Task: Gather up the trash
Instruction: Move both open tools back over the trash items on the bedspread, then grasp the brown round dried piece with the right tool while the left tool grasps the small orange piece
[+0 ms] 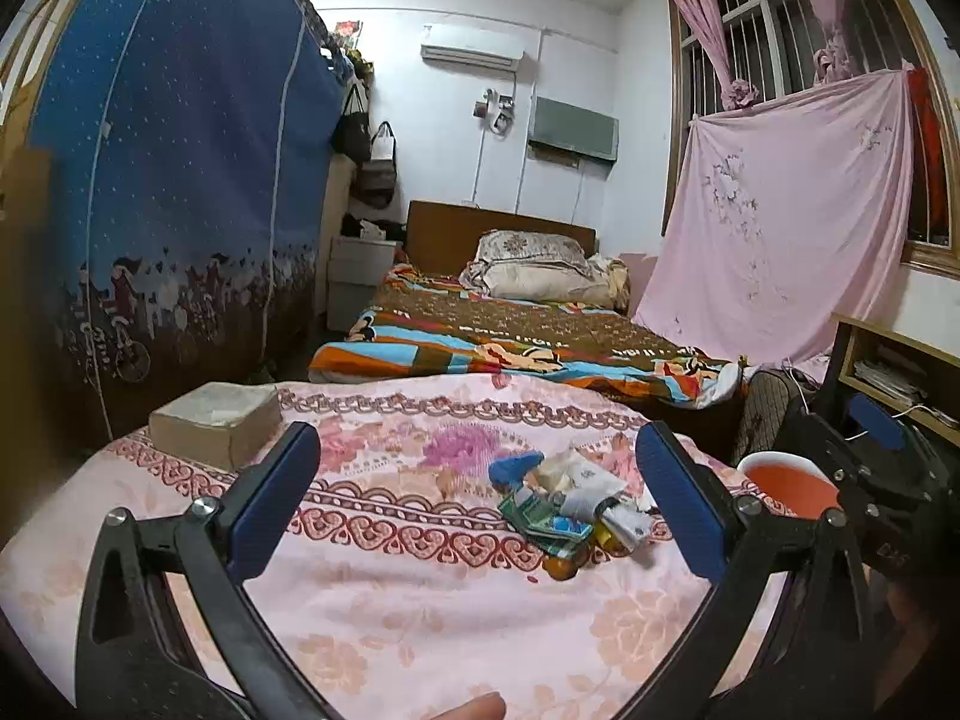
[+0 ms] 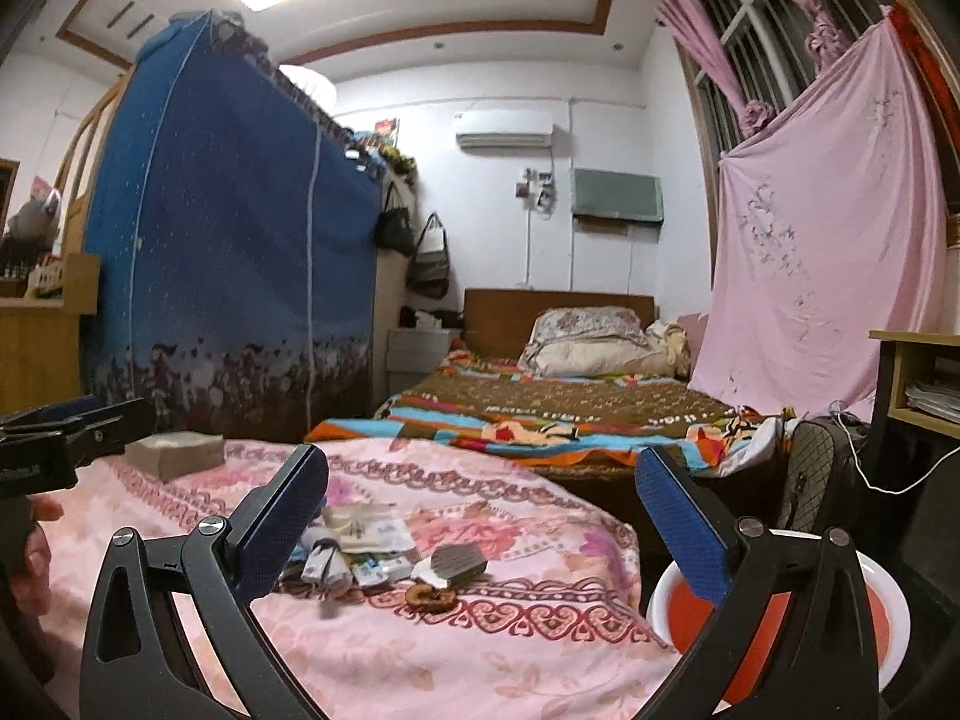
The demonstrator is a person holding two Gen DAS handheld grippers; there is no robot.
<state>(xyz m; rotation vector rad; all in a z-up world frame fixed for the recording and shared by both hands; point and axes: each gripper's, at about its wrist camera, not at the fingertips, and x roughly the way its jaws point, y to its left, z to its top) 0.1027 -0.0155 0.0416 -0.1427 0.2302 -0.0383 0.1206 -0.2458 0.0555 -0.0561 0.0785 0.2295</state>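
Note:
A small heap of trash (image 1: pixel 564 507) lies on the pink flowered cover (image 1: pixel 390 612): crumpled white paper, a blue scrap, green and blue wrappers and a brown round piece. My left gripper (image 1: pixel 477 501) is open wide just short of the heap, nothing between its pads. My right gripper (image 2: pixel 483 519) is open too, with the same trash (image 2: pixel 360 546), a grey wrapper (image 2: pixel 457 561) and a brown piece (image 2: pixel 429 597) lying ahead between its fingers, untouched. A red bin with a white rim (image 2: pixel 659 603) stands low at the right, also seen as the bin (image 1: pixel 774 459).
A tan box (image 1: pixel 216 420) sits at the cover's far left. Beyond lies a bed with a colourful blanket (image 1: pixel 510 342). A blue fabric wardrobe (image 1: pixel 180 180) fills the left, a shelf (image 1: pixel 888 366) the right. The left gripper (image 2: pixel 114 420) and a hand (image 2: pixel 36 540) show at the left edge.

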